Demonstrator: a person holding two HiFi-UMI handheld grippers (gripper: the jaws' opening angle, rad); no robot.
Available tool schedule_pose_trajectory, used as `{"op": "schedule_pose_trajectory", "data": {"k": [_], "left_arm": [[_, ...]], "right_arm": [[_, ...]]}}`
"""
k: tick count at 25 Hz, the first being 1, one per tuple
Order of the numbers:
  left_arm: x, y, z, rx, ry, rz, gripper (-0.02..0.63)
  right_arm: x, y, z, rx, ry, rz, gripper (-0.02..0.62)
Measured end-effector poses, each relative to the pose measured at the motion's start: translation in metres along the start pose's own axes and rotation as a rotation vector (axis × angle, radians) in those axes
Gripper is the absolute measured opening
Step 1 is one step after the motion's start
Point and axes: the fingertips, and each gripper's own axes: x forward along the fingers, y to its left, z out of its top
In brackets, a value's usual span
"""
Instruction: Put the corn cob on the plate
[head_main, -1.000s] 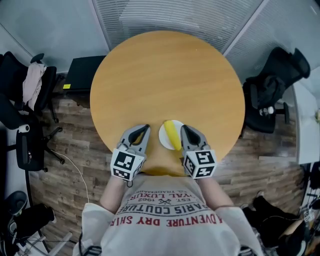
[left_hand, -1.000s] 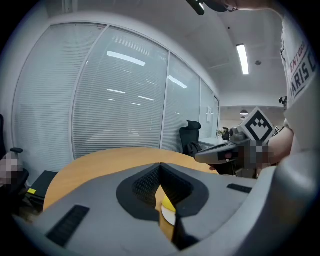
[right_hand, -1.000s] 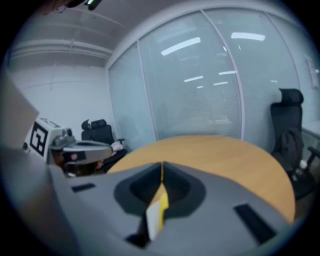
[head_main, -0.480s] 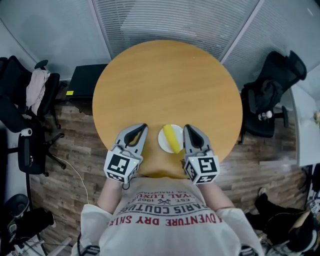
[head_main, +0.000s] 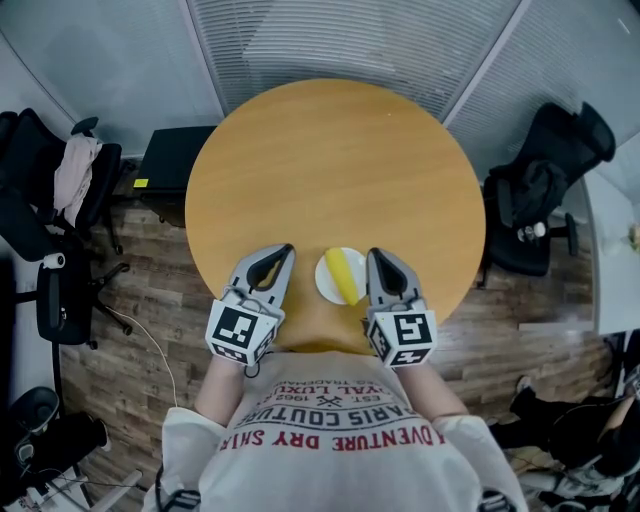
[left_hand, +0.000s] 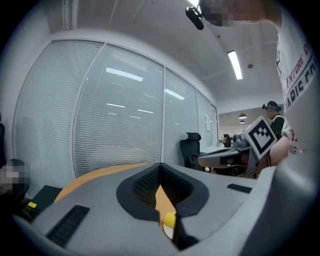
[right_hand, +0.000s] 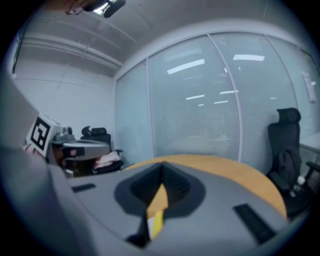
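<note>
A yellow corn cob (head_main: 343, 274) lies on a small white plate (head_main: 325, 279) near the front edge of the round wooden table (head_main: 335, 170). My left gripper (head_main: 284, 251) hangs just left of the plate and my right gripper (head_main: 374, 256) just right of it. Both are shut, with nothing between their jaws. In the left gripper view the corn cob (left_hand: 170, 219) shows low through the gap under the shut left gripper (left_hand: 160, 166). Under the shut right gripper (right_hand: 161, 176) in the right gripper view, the corn cob (right_hand: 155, 223) peeks out in the same way.
Black office chairs stand on the floor at the left (head_main: 50, 210) and right (head_main: 545, 190) of the table. A black box (head_main: 168, 155) sits by the table's left side. Glass walls with blinds (head_main: 340, 40) close off the far side.
Both grippers have lifted a little beside the plate and stayed shut. The corn cob rests on the plate throughout.
</note>
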Motion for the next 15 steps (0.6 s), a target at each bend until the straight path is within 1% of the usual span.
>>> {"op": "schedule_pose_trajectory", "data": {"k": [7, 15], "left_arm": [[0.0052, -0.0016, -0.003, -0.02, -0.003, -0.015, 0.034], [0.0011, 0.0056, -0.0054, -0.025, -0.001, -0.001, 0.034]], "right_arm": [[0.0017, 0.0026, 0.0002, -0.016, -0.003, 0.009, 0.029], [0.0054, 0.0093, 0.0, -0.034, 0.002, 0.009, 0.029]]}}
